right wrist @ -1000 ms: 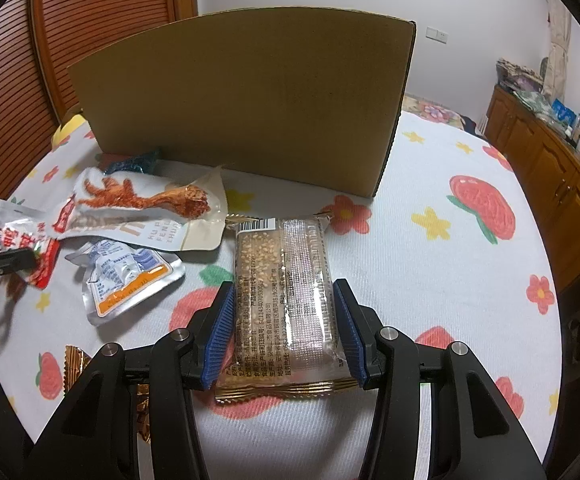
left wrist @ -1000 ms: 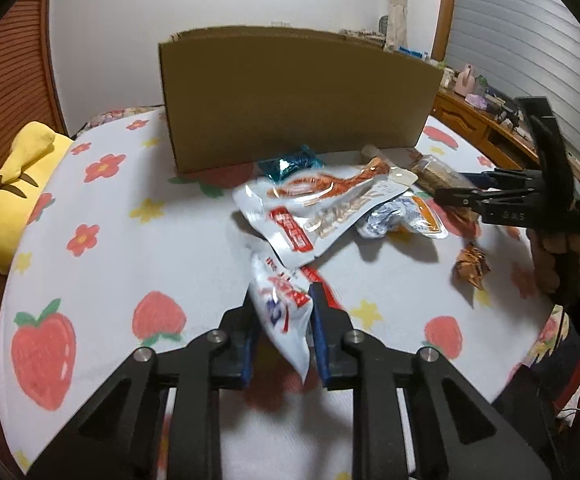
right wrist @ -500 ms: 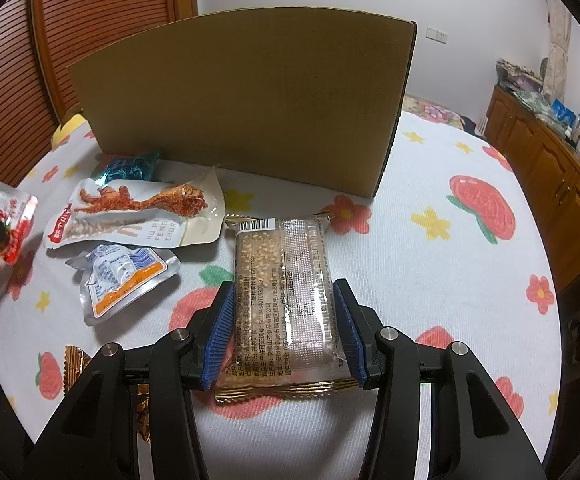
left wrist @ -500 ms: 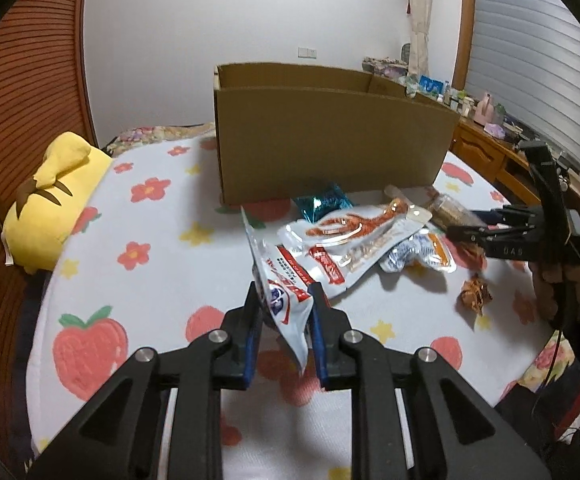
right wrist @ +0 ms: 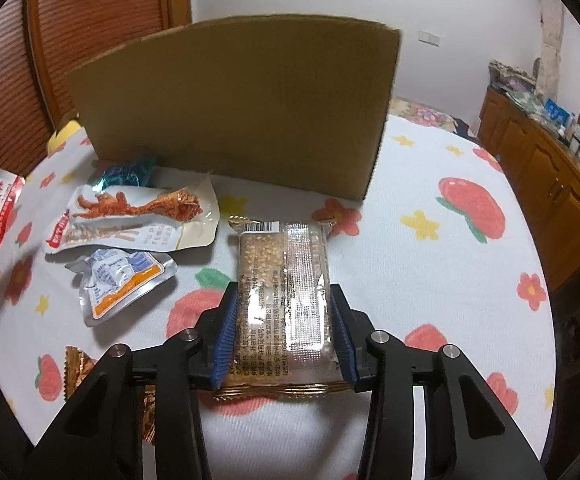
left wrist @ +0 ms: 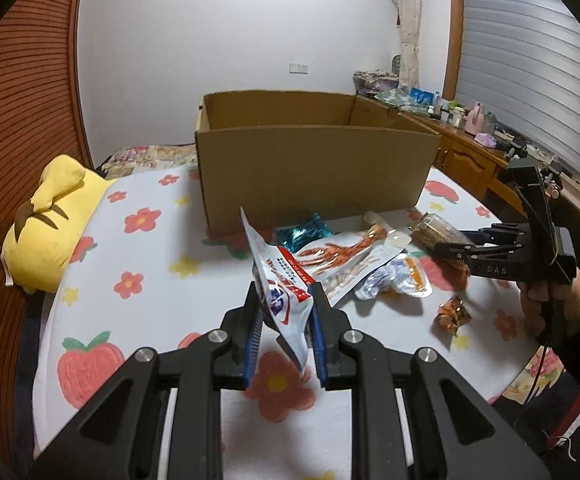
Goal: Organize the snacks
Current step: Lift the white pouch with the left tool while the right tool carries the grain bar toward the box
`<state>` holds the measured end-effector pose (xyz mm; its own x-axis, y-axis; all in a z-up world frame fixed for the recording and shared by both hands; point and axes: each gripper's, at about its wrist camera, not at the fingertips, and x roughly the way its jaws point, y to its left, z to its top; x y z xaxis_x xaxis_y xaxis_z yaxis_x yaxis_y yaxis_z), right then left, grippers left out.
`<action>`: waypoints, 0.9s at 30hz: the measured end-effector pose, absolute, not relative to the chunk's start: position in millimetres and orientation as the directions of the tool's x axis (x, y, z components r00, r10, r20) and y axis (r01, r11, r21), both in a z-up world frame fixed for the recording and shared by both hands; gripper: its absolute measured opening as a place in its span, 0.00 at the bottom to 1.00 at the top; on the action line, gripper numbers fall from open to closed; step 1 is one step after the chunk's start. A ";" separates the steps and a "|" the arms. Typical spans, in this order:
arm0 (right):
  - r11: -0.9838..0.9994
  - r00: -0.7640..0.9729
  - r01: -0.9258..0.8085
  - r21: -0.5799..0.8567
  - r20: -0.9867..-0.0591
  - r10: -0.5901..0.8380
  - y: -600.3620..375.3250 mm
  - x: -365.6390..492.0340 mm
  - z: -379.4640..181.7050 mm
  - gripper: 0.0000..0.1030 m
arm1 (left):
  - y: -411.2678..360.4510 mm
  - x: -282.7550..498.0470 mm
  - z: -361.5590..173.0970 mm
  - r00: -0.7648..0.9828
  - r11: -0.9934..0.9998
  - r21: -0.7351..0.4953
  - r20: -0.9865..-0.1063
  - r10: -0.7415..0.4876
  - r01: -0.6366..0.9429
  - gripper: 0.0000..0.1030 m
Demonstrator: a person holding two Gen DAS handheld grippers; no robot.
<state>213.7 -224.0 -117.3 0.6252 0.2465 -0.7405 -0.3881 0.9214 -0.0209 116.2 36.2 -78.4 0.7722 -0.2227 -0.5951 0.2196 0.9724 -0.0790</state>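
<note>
A bed (right wrist: 429, 280), spread with a white sheet printed with strawberries and flowers, carries everything. At its far side stands an open cardboard box (left wrist: 313, 172), its near wall facing the snacks. A yellow pillow (left wrist: 46, 232) lies at the left edge of the bed.

In front of the box, a large white packet with an orange picture (right wrist: 134, 220) lies flat, a teal wrapper (right wrist: 128, 172) between it and the box wall. Just beside the large packet rests a small silver and orange pouch (right wrist: 122, 284). A gold-edged sesame bar (right wrist: 282, 300) lies lengthwise between the pads of the right hand-held gripper (right wrist: 284, 336); its jaws are closing and the blue pads touch the bar's sides.

The left hand-held gripper (left wrist: 284, 332) is clamped tight on a red and white packet (left wrist: 278, 284), holding it clear above the sheet. A small crumpled orange wrapper (left wrist: 453, 314) lies near the right hand-held gripper.
</note>
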 end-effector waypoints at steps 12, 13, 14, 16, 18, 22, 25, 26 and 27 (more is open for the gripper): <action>0.916 0.694 -0.402 -0.002 -0.654 0.303 -228.8 177.9 -76.7 0.40 | 16.7 121.2 -50.9 0.798 0.964 -0.065 -0.548 -0.251 0.259 0.19; 0.913 0.698 -0.408 -0.001 -0.645 0.311 -227.3 174.8 -71.7 0.40 | 15.6 122.1 -49.1 0.799 0.963 -0.065 -0.545 -0.253 0.261 0.19; 0.910 0.700 -0.414 0.000 -0.639 0.318 -226.2 172.3 -67.9 0.40 | 14.8 122.7 -47.6 0.799 0.963 -0.066 -0.544 -0.256 0.263 0.19; 0.904 0.707 -0.428 -0.004 -0.625 0.331 -221.7 166.5 -59.7 0.41 | 12.5 124.8 -44.8 0.801 0.962 -0.064 -0.541 -0.257 0.265 0.19; 0.899 0.713 -0.438 -0.009 -0.613 0.341 -217.9 162.9 -53.0 0.41 | 10.3 126.9 -42.3 0.803 0.962 -0.059 -0.538 -0.256 0.267 0.19; 0.887 0.720 -0.462 -0.016 -0.590 0.364 -209.7 156.2 -39.8 0.41 | 8.8 131.1 -39.0 0.806 0.962 -0.059 -0.534 -0.257 0.268 0.19; 0.878 0.724 -0.477 -0.024 -0.576 0.378 -204.1 152.5 -30.5 0.41 | 8.7 134.9 -36.3 0.807 0.961 -0.060 -0.531 -0.259 0.269 0.19; 0.876 0.726 -0.481 -0.026 -0.572 0.382 -202.7 151.8 -27.6 0.41 | 8.5 135.8 -35.4 0.808 0.961 -0.058 -0.530 -0.258 0.269 0.19; 0.874 0.728 -0.485 -0.028 -0.567 0.385 -201.4 151.3 -24.7 0.41 | 8.0 136.7 -33.8 0.809 0.961 -0.056 -0.528 -0.258 0.270 0.19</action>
